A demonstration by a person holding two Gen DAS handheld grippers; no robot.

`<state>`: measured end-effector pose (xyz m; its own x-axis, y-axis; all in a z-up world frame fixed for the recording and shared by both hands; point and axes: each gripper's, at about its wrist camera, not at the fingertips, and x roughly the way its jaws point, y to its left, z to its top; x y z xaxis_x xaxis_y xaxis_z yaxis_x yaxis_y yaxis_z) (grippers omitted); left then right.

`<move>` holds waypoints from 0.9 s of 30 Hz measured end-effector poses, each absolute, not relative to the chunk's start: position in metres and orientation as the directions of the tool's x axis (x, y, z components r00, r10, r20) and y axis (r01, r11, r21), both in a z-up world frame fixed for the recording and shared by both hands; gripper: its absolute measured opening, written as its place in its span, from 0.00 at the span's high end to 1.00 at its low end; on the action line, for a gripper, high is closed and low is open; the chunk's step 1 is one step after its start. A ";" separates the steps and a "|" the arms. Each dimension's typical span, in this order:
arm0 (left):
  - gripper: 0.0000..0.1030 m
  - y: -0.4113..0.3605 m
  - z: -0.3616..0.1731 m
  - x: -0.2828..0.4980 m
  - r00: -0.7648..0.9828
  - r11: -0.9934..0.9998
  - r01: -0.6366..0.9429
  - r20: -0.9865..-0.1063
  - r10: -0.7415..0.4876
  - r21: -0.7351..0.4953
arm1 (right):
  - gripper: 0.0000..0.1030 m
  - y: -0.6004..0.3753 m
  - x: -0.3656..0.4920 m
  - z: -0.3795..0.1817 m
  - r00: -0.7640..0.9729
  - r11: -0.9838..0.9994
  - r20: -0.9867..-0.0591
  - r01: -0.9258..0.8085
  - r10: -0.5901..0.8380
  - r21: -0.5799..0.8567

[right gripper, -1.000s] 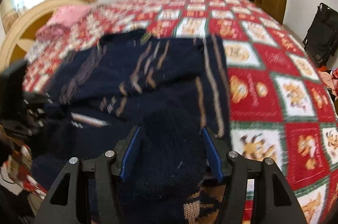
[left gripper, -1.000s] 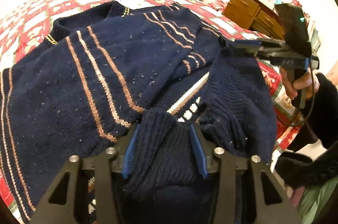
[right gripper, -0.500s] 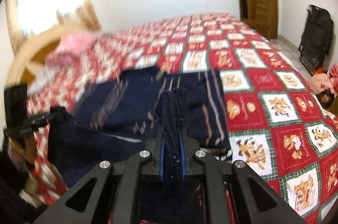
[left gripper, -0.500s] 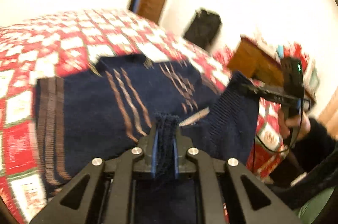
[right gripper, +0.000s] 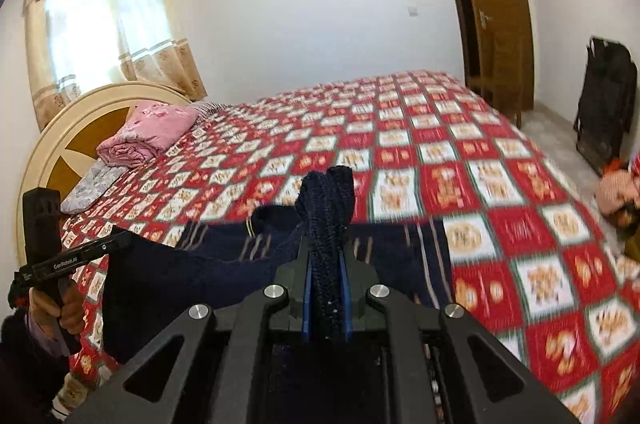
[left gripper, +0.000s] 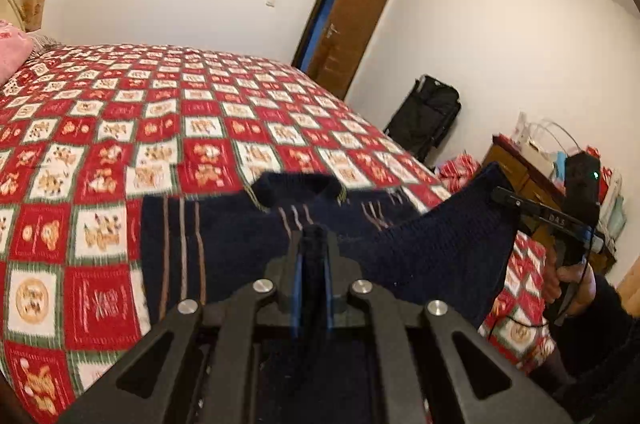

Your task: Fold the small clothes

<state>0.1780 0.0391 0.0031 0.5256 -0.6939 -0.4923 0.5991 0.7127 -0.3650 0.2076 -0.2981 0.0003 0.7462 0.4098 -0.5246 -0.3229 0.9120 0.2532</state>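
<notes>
A navy knitted sweater [left gripper: 224,244] with tan stripes lies on the bed, its collar [left gripper: 298,186] toward the far side. My left gripper [left gripper: 314,244] is shut on a bunched fold of its near hem and holds it up. My right gripper [right gripper: 327,224] is shut on another bunch of the hem, which sticks up between its pads. Each gripper shows in the other's view, the right gripper [left gripper: 500,194] at right and the left gripper [right gripper: 120,238] at left, with the lifted hem [left gripper: 448,244] stretched between them above the sweater [right gripper: 392,252].
The bed has a red and white patterned quilt [left gripper: 120,128]. A pink folded blanket [right gripper: 148,132] lies by the headboard [right gripper: 76,128]. A brown door [left gripper: 352,12], a black bag [left gripper: 428,112] and a wooden dresser [left gripper: 520,172] stand beyond the bed's right side.
Both grippers closed on the sweater's near hem and raised it off the bed. The views tipped upward, so more of the room and bed shows.
</notes>
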 end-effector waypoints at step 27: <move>0.51 0.053 -0.056 0.312 0.631 0.918 0.203 -0.671 -0.389 -0.341 | 0.54 -0.336 0.336 -0.090 0.720 0.947 -0.655 -0.009 0.228 0.320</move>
<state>0.3115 0.0526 -0.0563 0.6307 -0.3892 -0.6713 0.2032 0.9178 -0.3411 0.3359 -0.3359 -0.0905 0.7203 0.2285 -0.6549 -0.0091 0.9472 0.3205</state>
